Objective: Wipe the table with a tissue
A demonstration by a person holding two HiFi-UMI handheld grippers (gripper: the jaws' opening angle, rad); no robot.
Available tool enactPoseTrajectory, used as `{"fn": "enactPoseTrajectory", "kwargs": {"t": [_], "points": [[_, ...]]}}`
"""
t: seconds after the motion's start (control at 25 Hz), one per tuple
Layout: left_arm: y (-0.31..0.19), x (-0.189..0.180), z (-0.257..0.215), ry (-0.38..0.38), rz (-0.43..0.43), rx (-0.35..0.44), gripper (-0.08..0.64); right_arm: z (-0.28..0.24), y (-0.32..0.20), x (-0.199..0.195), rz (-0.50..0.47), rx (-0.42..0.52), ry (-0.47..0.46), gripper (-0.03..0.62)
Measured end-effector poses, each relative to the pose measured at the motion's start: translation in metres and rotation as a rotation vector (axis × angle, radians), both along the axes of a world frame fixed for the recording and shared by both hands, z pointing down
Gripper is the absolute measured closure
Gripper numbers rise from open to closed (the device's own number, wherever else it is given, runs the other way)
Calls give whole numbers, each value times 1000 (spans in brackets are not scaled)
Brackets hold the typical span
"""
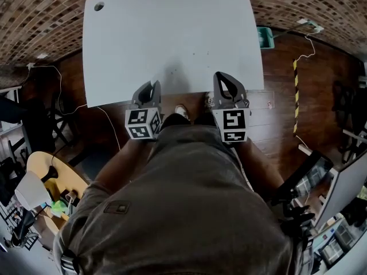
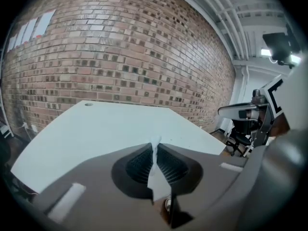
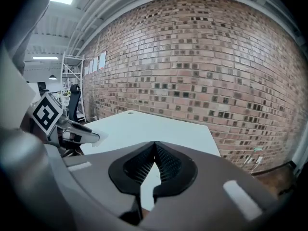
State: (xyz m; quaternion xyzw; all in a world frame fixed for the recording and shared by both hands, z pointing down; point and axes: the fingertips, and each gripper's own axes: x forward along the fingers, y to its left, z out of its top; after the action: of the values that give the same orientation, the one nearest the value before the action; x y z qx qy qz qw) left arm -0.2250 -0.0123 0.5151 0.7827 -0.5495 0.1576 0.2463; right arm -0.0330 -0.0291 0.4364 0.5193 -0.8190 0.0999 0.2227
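Pinching thin tissue point(image 2: 156, 177) — left gripper point(image 2: 155, 147), smooth table point(image 2: 96, 129)

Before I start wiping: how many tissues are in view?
1. The tissue is pinched in the left gripper, jaws closed on it, at the table near edge. The right gripper is shut and empty; no tissue shows on the table.

Both sit at the tabletop's point(image 1: 172, 33) near edge: left gripper point(image 1: 153, 87), tissue point(image 2: 155, 170) pinched between its jaws, with right gripper point(image 1: 223, 79) beside it. Cable hole point(image 1: 99, 6) far-left corner, brick wall point(image 1: 46, 16) behind.
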Motion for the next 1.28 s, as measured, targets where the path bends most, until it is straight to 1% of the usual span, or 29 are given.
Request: {"fn": "enactPoseTrajectory", "kwargs": {"t": [0.36,0.56,0.72,0.96,1.08,1.28], "points": [[-15,15,37,-46,-11,-89,535,33,-13,20,-9,-72,-17,577],[-22,22,56,-69,-13,-143,535,43,-19,27,-7,-103,-26,577],[-22,22,72,-95,-12,-201,535,46,-24,34,1,-109,-31,577],[-14,25,88,-140,20,-284,535,50,-26,41,12,-114,-38,577],[-13,26,90,-158,31,-305,535,48,-27,43,14,-115,-40,577],[-12,28,92,-173,38,-319,535,47,-26,47,21,-111,-45,577]]}}
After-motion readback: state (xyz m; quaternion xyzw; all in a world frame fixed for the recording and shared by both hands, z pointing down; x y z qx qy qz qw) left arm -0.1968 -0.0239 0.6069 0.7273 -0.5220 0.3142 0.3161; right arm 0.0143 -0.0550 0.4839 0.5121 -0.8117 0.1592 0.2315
